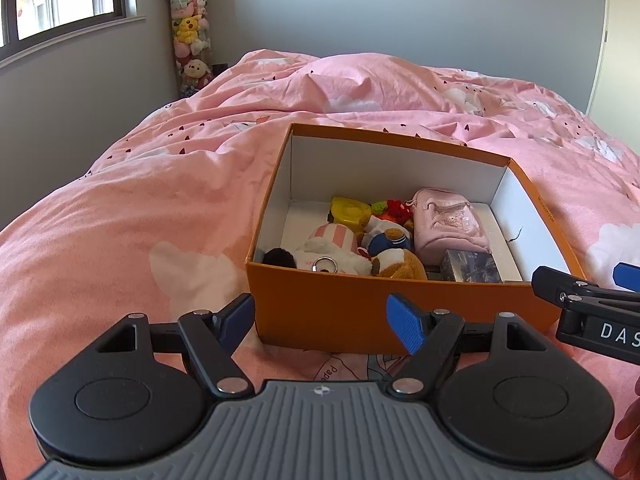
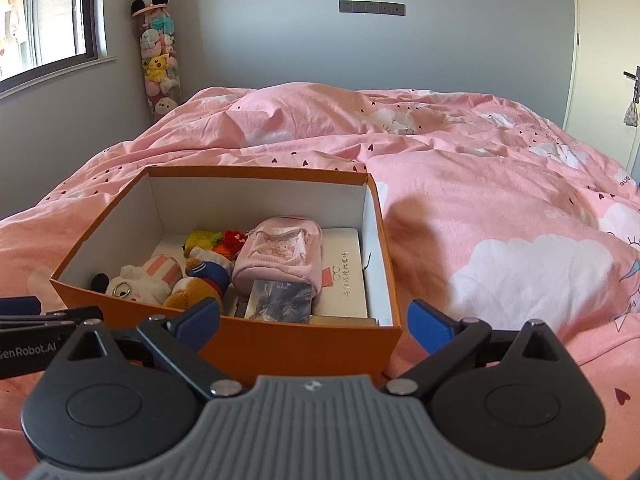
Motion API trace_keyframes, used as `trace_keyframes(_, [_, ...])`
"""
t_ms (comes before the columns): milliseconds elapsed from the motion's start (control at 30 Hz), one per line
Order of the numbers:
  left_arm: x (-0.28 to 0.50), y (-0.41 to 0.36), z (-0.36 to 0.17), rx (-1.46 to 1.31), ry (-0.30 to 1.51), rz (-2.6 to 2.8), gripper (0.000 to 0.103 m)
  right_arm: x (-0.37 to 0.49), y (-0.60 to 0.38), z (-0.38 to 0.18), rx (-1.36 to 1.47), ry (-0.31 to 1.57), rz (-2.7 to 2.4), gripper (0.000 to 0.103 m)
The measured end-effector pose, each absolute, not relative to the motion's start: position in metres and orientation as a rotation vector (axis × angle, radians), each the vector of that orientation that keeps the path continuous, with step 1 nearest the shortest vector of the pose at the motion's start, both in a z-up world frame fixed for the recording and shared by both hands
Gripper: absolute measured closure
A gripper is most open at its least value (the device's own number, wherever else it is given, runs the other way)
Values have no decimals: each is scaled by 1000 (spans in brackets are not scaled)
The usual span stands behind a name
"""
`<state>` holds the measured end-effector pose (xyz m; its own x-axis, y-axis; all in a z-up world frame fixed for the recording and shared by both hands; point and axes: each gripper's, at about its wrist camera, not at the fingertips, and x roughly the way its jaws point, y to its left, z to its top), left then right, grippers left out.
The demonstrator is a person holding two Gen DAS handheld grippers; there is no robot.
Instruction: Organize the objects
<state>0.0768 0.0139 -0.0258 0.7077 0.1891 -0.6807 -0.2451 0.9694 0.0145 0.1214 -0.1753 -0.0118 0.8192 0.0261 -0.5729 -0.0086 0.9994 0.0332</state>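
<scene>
An open orange box sits on the pink bed. Inside lie a pink pouch, a white and pink plush with a key ring, a brown bear plush, a yellow toy, a red knitted item, a dark card box and a white booklet. My left gripper is open and empty just before the box's near wall. My right gripper is open and empty at the box's near right corner.
The pink duvet covers the whole bed. A clear tube of plush toys stands in the far left corner beside the window. A door handle is at the far right.
</scene>
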Motion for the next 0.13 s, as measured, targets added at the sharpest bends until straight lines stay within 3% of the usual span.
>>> trace_keyframes(133, [77,14,-26,-78,745,242,15,121,-175,-13,29,615,19,3])
